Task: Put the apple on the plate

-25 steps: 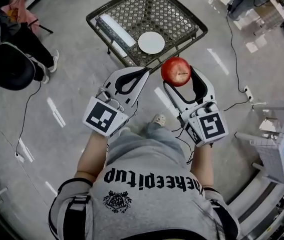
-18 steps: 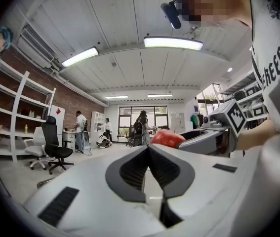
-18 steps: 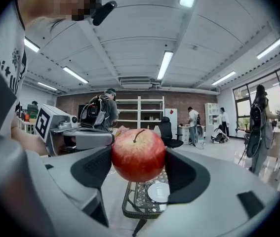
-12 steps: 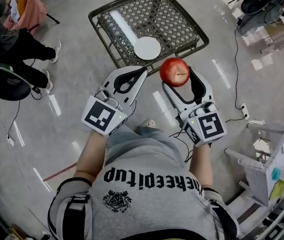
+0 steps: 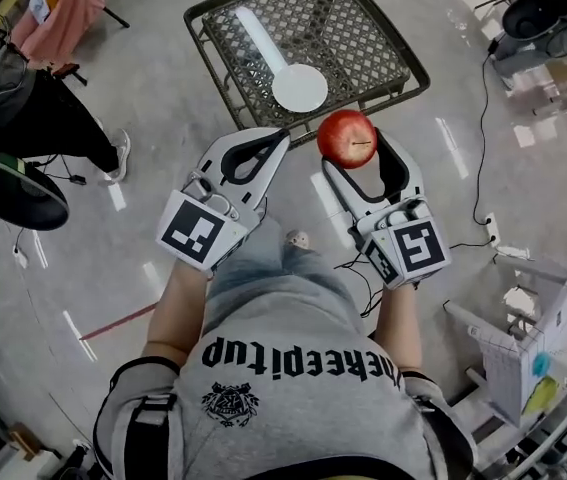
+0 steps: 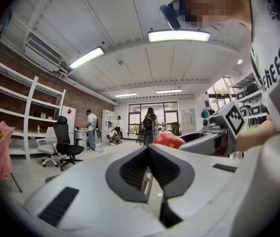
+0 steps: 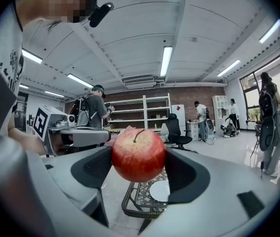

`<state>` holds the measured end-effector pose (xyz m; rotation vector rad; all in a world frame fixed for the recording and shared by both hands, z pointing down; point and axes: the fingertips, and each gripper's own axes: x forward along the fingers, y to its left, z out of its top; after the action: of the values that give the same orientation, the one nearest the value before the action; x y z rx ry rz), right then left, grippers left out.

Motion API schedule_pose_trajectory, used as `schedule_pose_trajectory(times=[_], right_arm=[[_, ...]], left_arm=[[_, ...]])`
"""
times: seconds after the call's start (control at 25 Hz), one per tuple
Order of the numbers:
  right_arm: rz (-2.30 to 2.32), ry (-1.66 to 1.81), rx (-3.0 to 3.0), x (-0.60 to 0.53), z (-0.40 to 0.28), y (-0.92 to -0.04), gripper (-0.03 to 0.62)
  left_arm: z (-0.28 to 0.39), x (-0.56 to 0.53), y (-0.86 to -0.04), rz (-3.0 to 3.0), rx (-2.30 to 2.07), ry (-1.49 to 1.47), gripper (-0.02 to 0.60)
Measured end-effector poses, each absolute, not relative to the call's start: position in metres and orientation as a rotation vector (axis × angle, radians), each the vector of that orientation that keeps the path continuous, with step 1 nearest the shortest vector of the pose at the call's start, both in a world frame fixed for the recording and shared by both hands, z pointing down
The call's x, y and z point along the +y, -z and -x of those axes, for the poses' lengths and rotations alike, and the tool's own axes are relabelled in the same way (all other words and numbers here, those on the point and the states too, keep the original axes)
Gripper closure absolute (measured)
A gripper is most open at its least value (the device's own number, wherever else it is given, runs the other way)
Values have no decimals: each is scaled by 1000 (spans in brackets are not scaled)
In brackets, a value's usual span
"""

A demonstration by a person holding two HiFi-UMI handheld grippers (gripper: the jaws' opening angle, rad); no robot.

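A red apple (image 5: 347, 138) is clamped between the jaws of my right gripper (image 5: 351, 146), held up in the air over the floor; the right gripper view shows the apple (image 7: 138, 155) stem up, with the gripper (image 7: 138, 168) shut on it. A round white plate (image 5: 300, 87) lies on a low wire-mesh table (image 5: 377, 30) ahead and slightly left of the apple, and the plate (image 7: 159, 190) shows below the apple in the right gripper view. My left gripper (image 5: 281, 142) is beside the right one, shut with nothing in it (image 6: 148, 148).
A long white strip (image 5: 258, 34) lies on the mesh table beside the plate. A person (image 5: 33, 118) is at the far left, and cables (image 5: 480, 158) and white frames (image 5: 523, 338) are at the right. Shelves, office chairs and several people stand far off.
The mesh table and plate have shifted slightly right and nearer in the head view as the person moves. Both grippers keep their pose, and the apple stays held.
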<state>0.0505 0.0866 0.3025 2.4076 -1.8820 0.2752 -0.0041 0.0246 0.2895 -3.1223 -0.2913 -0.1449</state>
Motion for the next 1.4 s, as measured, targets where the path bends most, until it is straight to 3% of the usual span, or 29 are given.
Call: schedule_pose_trajectory(times=[1.4], right_arm=[[-2456,-310,-1801,-27,-138,-307,232]], left_arm=[[-81,-81,-301,3120,-398,231,558]])
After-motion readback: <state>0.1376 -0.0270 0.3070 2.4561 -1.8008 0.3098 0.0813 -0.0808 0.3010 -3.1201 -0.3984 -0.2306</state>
